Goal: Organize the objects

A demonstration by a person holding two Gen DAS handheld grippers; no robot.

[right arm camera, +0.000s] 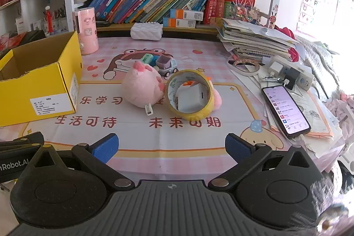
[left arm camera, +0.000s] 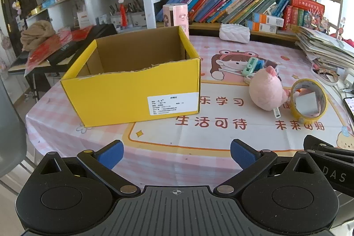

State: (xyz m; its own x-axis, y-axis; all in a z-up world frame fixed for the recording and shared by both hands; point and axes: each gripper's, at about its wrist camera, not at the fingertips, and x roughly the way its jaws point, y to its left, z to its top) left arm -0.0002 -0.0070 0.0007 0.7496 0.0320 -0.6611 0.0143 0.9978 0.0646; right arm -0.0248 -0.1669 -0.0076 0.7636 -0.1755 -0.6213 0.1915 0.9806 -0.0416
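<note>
Loose objects are clustered on the surface (right arm camera: 137, 136), right of centre, well apart from the yellow box (left arm camera: 132, 90). The box stands open-topped at the left; as far as its interior shows, nothing lies in it, so it is judged to be the intended container and sorting not yet begun.

Pink plush pig (right arm camera: 141, 87): lying on its side, white tag toward the near edge. Touching or just beside it on the right, a yellow tape roll (right arm camera: 190, 96) stands on edge, opening toward the cameras; it appears propped against a second pink plush behind it, mostly hidden. A grey-white block (right arm camera: 192, 98) is seen through the roll's ring; whether it sits inside or just behind cannot be told. Behind the pig: a small toy truck (right arm camera: 166, 65) and a mint-green item (right arm camera: 147, 58), close together.

Left gripper (left arm camera: 177, 154): fingers spread wide, nothing between them, hovering above the near edge facing the box. Right gripper (right arm camera: 171, 147): fingers likewise apart and empty, aimed at the pig and tape roll. The division is judged deliberate: the right side is nearest the cluster for picking, the left nearest the box.

Periphery: phone (right arm camera: 285, 111) with lit screen at right, on papers; power strip behind it; book stack and shelves at the back. Not judged part of the sort.
</note>
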